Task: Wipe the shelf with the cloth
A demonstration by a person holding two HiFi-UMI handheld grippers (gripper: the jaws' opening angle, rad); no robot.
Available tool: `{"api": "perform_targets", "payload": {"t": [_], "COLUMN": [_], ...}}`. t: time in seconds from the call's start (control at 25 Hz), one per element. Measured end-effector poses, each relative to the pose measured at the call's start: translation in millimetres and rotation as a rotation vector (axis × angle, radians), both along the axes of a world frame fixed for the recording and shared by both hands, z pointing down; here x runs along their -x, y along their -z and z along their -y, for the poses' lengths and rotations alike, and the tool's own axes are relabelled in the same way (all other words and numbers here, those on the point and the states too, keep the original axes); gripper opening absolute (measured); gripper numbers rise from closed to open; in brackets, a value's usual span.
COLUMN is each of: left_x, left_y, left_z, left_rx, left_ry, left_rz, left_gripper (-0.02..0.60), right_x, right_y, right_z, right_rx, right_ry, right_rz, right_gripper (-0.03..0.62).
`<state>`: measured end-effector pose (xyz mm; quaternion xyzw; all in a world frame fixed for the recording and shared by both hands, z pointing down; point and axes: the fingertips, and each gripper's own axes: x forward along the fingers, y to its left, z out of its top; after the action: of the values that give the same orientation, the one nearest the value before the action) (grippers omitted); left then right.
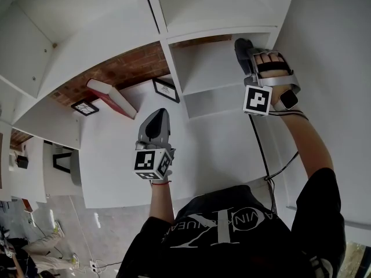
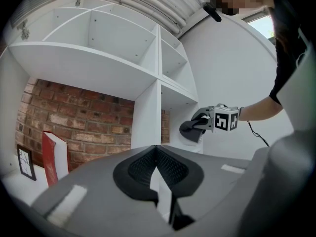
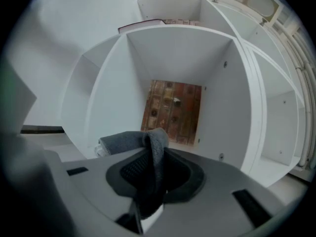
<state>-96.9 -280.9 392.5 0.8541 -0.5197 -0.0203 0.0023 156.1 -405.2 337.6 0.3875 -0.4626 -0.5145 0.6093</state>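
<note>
Grey cloth [image 3: 129, 141]: soft nap, folded into a thick wad. It is pinched in the right gripper [image 3: 152, 158], whose jaws stand narrowly apart around it, at the mouth of a square compartment. Shelf [image 3: 217, 88]: white, smooth panels, open-backed onto a rough red brick wall [image 3: 173, 107]. Left gripper [image 2: 157, 152]: ribbed pads together, empty.

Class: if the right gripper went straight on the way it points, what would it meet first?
Probably the red brick wall behind the open-backed white shelf compartment; the right gripper, shut on the grey cloth, points into it. Depth is unclear.
</note>
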Motion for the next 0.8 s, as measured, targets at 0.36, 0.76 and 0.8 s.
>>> {"api": "perform_targets", "payload": {"t": [0.36,0.76,0.8], "left_x": [22.6,28.3,27.5], "left_y": [-0.5,2.5,3.3], "left_z": [-11.5,-20.1,-20.8], "left_rx": [0.004,-0.007,-0.011], "left_ry": [0.042,0.043,0.04], "left_rz": [0.018,0.017,0.016], "left_gripper": [0.009,0.009,0.009], "right_x": [-4.4,32.0,37.0], "right_y": [-88.6,-85.9,-85.2], "right_z": [-7.1,-30.2,-34.0], "right_rx": [0.191,0.437,0.462], "right_ry": [-0.058,-0.049,-0.043], "right_rz": [0.164,0.915,0.986], "right_gripper": [0.078,0.078,0.078]}}
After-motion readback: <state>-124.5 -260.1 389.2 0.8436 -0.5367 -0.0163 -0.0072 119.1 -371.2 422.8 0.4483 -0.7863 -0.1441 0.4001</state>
